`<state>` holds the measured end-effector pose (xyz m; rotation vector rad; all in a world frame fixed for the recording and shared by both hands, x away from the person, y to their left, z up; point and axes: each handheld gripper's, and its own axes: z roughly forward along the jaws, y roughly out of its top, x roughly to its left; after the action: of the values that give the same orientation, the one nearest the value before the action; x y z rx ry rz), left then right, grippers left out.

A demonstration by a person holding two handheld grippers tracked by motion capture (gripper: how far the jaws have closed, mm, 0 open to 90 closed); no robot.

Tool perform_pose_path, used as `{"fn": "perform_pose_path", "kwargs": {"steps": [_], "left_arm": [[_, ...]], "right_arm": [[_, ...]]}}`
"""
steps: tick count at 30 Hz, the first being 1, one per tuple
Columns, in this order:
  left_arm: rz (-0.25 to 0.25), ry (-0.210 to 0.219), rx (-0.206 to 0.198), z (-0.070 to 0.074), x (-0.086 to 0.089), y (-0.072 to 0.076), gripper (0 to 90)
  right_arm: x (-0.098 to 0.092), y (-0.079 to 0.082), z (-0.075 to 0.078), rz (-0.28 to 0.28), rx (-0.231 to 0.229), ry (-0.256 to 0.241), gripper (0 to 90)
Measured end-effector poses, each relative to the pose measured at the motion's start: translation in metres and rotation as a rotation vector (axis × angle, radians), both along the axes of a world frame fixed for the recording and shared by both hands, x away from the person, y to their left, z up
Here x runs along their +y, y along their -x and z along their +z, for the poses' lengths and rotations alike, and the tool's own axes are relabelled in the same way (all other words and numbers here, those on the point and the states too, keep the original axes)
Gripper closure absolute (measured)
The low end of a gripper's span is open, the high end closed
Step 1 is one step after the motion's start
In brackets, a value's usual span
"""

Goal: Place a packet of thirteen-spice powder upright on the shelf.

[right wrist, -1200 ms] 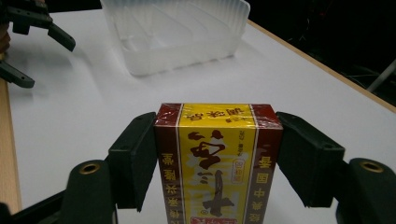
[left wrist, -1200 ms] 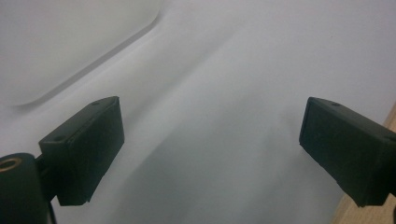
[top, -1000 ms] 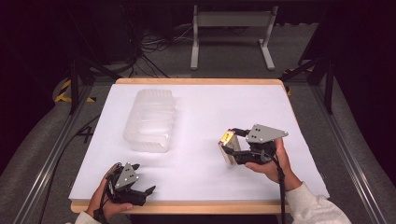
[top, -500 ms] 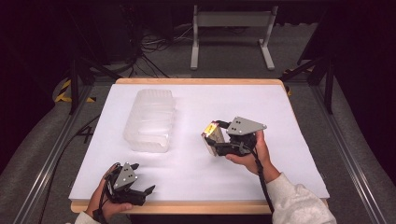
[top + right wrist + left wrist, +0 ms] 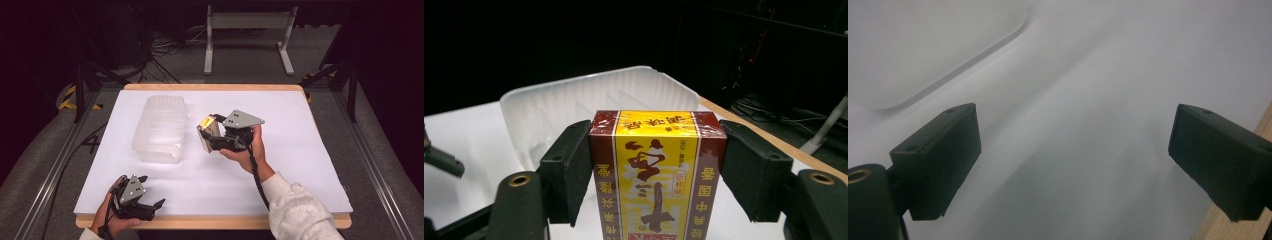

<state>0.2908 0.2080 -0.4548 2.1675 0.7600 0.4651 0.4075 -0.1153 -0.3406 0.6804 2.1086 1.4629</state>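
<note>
At the centre of the high view, above the worktop (image 5: 310, 150) beside the clear tub (image 5: 161, 127), the right tool (image 5: 209, 135) clamps a small, stiff, probably light carton (image 5: 656, 172) by its glossy, maybe slippery sides, while the left tool (image 5: 150, 192) rests with jaws apart

Lab: dark curtains, floor cables (image 5: 165, 47), covered table (image 5: 300, 165).

Before me: 1 wooden table (image 5: 210, 221) under 1 white sheet (image 5: 310, 150). Beyond it I count 1 grey metal stand (image 5: 250, 20), loose black cables (image 5: 165, 47), and yellow-black floor tape (image 5: 67, 97) on my left.
</note>
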Motion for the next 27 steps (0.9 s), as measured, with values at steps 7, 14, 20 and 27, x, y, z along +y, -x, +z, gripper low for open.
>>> {"fn": "perform_pose_path", "kwargs": {"steps": [7, 14, 20, 27], "left_arm": [[0.007, 0.003, -0.002, 0.000, 0.003, 0.004, 7.4], [0.012, 0.012, -0.004, 0.000, 0.006, 0.005, 7.4], [0.008, 0.014, -0.002, 0.000, 0.006, 0.006, 7.3], [0.000, 0.016, -0.001, 0.000, 0.006, 0.006, 7.4]], "right_arm": [[0.033, -0.014, 0.003, -0.007, -0.001, -0.021, 32.9], [0.062, -0.024, 0.001, -0.043, 0.014, -0.051, 32.8], [0.084, -0.031, -0.005, -0.068, 0.031, -0.059, 32.8], [0.101, -0.035, -0.009, -0.101, 0.022, -0.058, 32.8]]}}
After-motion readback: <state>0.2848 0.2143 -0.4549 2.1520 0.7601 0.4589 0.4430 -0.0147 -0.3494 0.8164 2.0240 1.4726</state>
